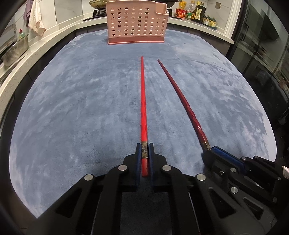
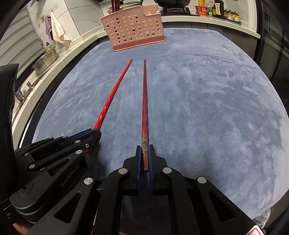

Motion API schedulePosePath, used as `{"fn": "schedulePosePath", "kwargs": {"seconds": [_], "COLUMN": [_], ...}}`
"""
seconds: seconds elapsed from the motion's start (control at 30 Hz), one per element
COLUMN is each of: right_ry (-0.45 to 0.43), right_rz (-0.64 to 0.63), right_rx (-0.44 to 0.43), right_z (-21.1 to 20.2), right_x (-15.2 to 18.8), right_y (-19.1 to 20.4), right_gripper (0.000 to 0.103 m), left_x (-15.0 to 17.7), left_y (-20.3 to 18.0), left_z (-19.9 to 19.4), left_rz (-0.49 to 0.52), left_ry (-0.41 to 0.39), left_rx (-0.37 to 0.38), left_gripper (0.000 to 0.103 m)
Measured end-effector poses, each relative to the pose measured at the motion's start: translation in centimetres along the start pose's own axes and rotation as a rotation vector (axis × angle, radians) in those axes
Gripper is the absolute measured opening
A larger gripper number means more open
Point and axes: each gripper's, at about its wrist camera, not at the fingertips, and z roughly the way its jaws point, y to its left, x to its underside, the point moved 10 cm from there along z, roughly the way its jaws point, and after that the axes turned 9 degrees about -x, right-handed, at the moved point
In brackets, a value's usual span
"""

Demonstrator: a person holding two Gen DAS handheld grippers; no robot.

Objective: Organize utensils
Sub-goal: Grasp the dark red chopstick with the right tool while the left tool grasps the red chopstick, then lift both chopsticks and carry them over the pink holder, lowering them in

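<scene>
Left wrist view is looking straight down the left gripper [image 1: 144, 153], whose two blue-padded fingers [image 1: 138, 157] are pressing in on the butt end of a bright red chopstick [image 1: 143, 101]. Its gold-banded collar is sitting right at the fingertips, the short stub behind it is lying between the pads, and the long shaft is running forward over the blue-grey plush mat [image 1: 72, 108] with its thin tip aiming at the pink perforated basket [image 1: 137, 23] at the mat's far edge. Off to the right in that view the right gripper [image 1: 210, 152] is showing side-on, a darker red chopstick [image 1: 178, 90] coming out of its tip. Right wrist view is giving the mirror picture: the right gripper [image 2: 144, 151] is pinching the dark red chopstick [image 2: 144, 101] the same way, banded collar just ahead of the pads, blunt end lying in the narrow slot between them, shaft pointing toward the pink basket [image 2: 133, 27]. The left gripper [image 2: 95, 132] is entering from the left edge there, jaws closed over the bright red chopstick [image 2: 115, 88]. Both sticks are lying nearly parallel, close together yet apart, tips well short of the basket. Whether the shafts are touching the mat or hovering just above it cannot be told. A steel colander [image 1: 15, 52], a hanging cloth [image 1: 36, 19] and sauce bottles [image 1: 196, 11] are lining the counter beyond.
</scene>
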Motion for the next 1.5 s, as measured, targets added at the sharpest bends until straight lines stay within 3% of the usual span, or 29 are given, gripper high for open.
{"fn": "schedulePosePath", "kwargs": {"seconds": [0.47, 1.2, 1.5], "right_ry": [-0.127, -0.397, -0.431], "right_rz": [-0.018, -0.068, -0.093], "right_rx": [-0.015, -0.067, -0.084], "right_z": [-4.9, -13.1, -13.4], "right_x": [-4.1, -17.7, -21.3], "right_y": [1.3, 3.3, 4.3], "right_gripper": [0.007, 0.007, 0.007], "left_x": [-3.1, -16.5, -19.6], "left_y": [1.5, 6.2, 6.5], "left_z": [-4.5, -12.7, -13.0], "left_rz": [-0.045, -0.100, -0.107], "left_ry": [-0.071, -0.318, -0.336], "left_rx": [-0.009, -0.039, -0.043], "left_gripper": [0.007, 0.007, 0.007]}}
